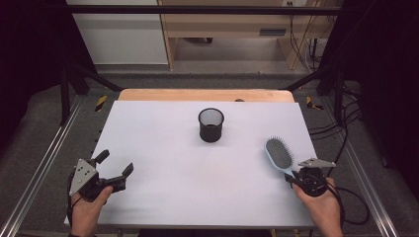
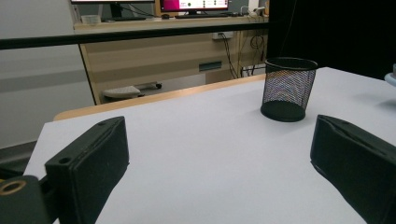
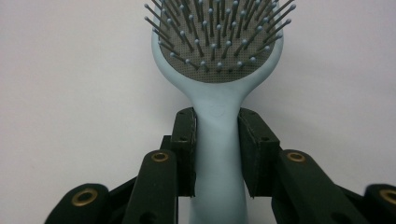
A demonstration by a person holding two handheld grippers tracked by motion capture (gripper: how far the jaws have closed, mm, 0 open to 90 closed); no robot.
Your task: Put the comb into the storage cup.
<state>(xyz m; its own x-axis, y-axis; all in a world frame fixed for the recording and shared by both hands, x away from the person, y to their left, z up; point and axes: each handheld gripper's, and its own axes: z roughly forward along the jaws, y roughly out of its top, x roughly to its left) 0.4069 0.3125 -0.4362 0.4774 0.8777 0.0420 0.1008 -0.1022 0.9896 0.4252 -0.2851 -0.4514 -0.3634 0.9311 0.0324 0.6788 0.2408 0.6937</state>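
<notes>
blue hairbrush clamped, right tool, near edge.

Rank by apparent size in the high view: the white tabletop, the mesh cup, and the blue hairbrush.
1. white tabletop, by far the largest.
2 and 3. blue hairbrush and mesh cup: they look about alike, and the brush lies nearer the camera, so unranked.

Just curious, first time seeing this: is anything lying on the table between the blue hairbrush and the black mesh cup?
Nothing: in the high view the white table is bare between hairbrush and mesh cup.
</notes>
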